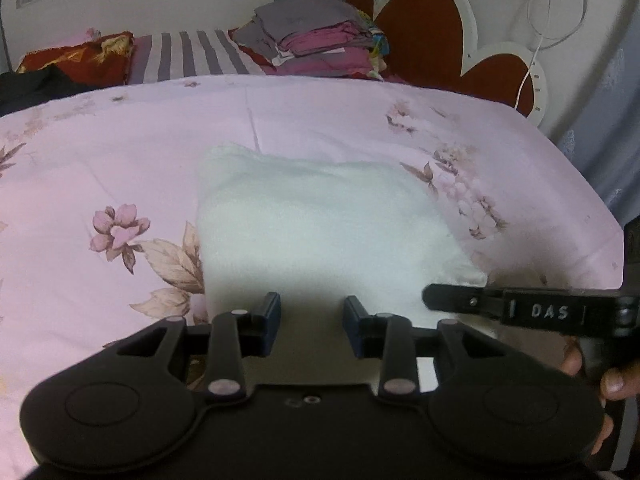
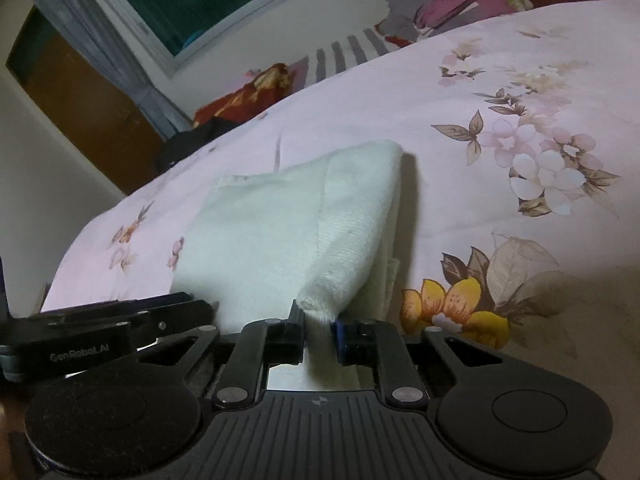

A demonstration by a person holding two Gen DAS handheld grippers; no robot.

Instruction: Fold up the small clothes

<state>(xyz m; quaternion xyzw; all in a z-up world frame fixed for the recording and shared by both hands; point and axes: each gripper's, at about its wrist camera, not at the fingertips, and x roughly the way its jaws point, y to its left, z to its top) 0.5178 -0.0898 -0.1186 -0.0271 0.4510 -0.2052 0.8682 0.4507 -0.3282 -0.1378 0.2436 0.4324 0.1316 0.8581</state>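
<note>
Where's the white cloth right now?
The white terry cloth lies mid-bed on the pink floral bedsheet, its near corner pinched in the right gripper.

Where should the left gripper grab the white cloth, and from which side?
Probably the near left corner of the white cloth, coming in low from the near edge. The right gripper already pinches the near right corner, lifting it off the sheet, while the left gripper hangs open over the near edge, gripping nothing. Matching corners would let the cloth fold evenly.
</note>
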